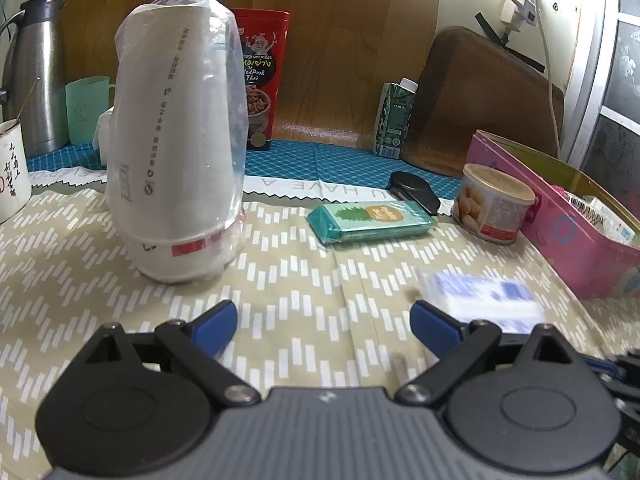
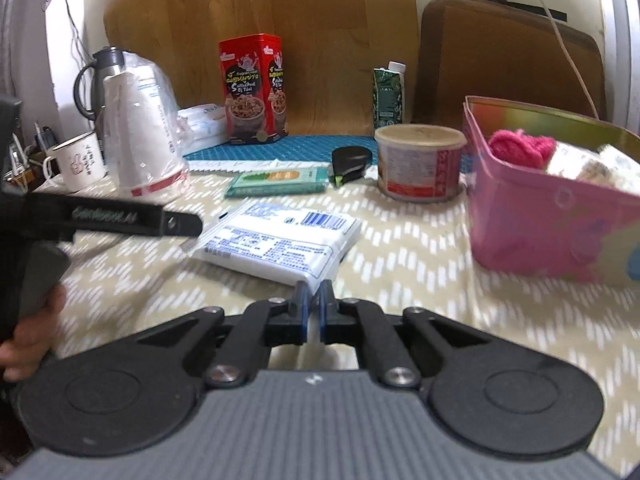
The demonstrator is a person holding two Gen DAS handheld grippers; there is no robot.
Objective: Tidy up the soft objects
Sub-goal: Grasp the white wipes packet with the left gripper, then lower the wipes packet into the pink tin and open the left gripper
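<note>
A: What do we see, left to right?
B: Our left gripper [image 1: 323,322] has its tongs wide apart, holding nothing. Our right gripper [image 2: 315,300] pinches the near edge of the white tissue pack [image 2: 276,240].
A: What's done?
B: Pink yarn [image 2: 520,146] sits in the pink box [image 2: 532,236] at two o'clock. The white pack and the green pack [image 2: 278,181] at twelve o'clock still wait.
</note>
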